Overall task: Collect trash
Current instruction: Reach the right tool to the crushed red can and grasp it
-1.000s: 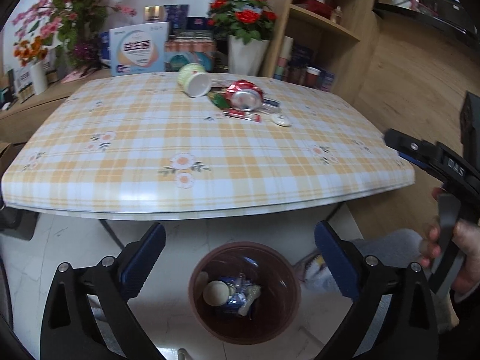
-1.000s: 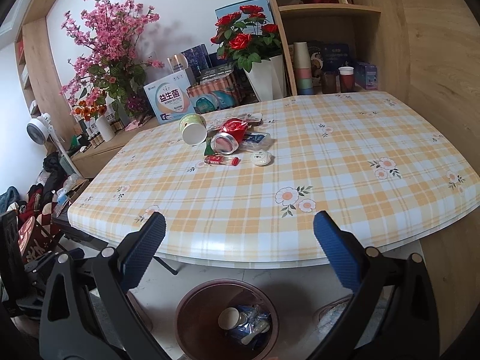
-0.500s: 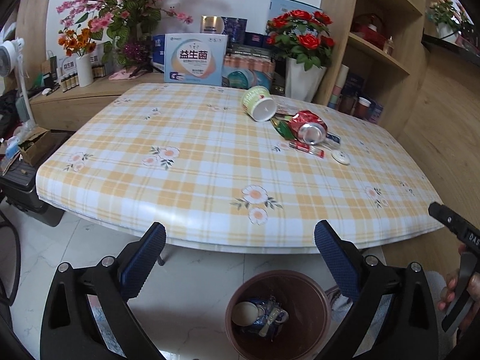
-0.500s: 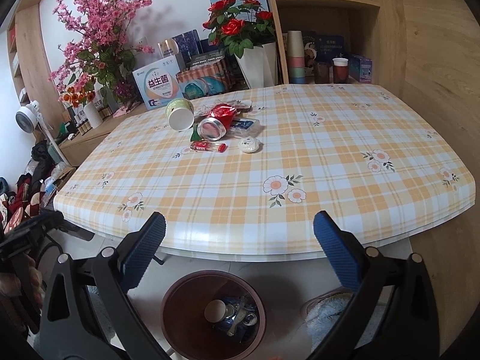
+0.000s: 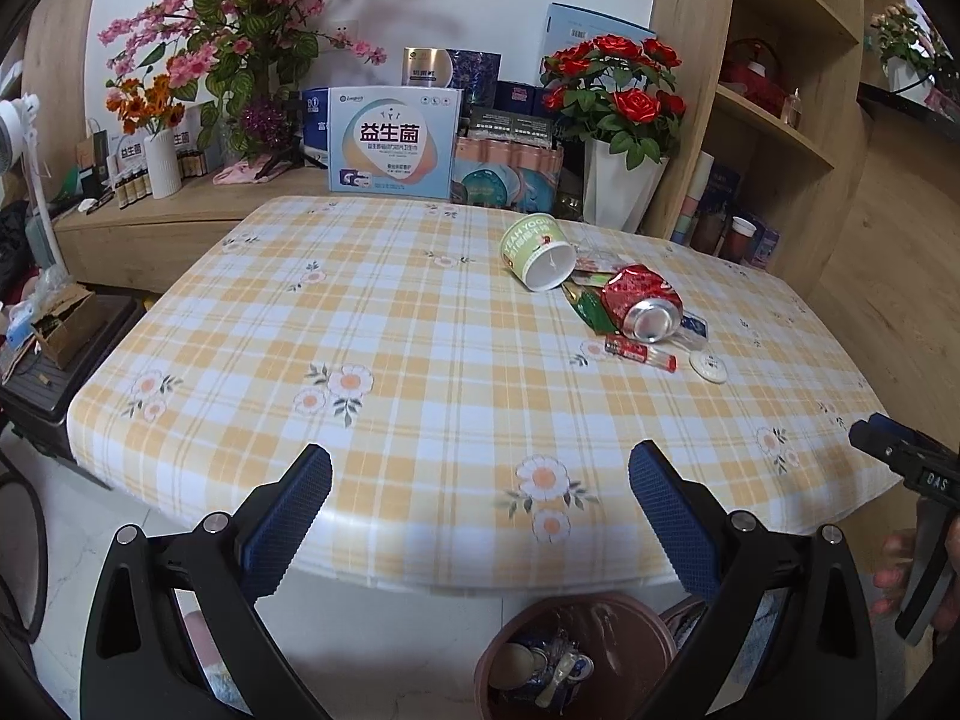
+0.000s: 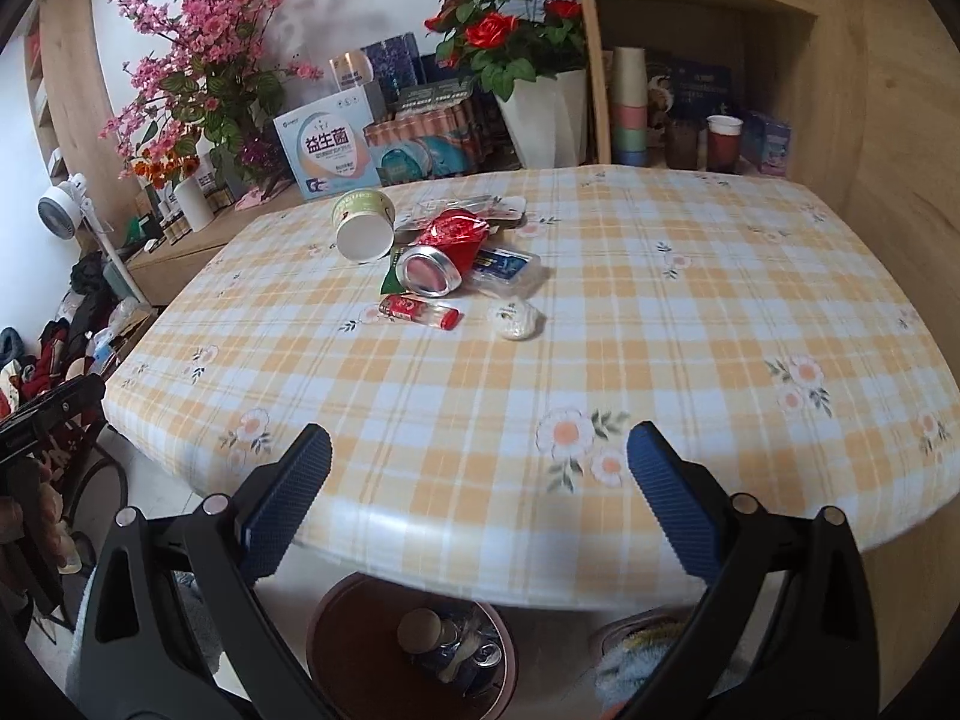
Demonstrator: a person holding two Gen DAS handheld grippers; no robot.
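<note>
Left gripper [image 5: 480,498] and right gripper [image 6: 479,480]: jaws spread wide, holding nothing. Trash cluster at upper centre of the table [image 5: 420,330]: yogurt cup [image 5: 537,252], crushed red can [image 5: 642,303]. Bin [image 5: 576,654] at bottom, partly filled.

Both the left gripper [image 5: 480,495] and the right gripper [image 6: 479,474] hang level, jaws spread wide, holding nothing.
</note>
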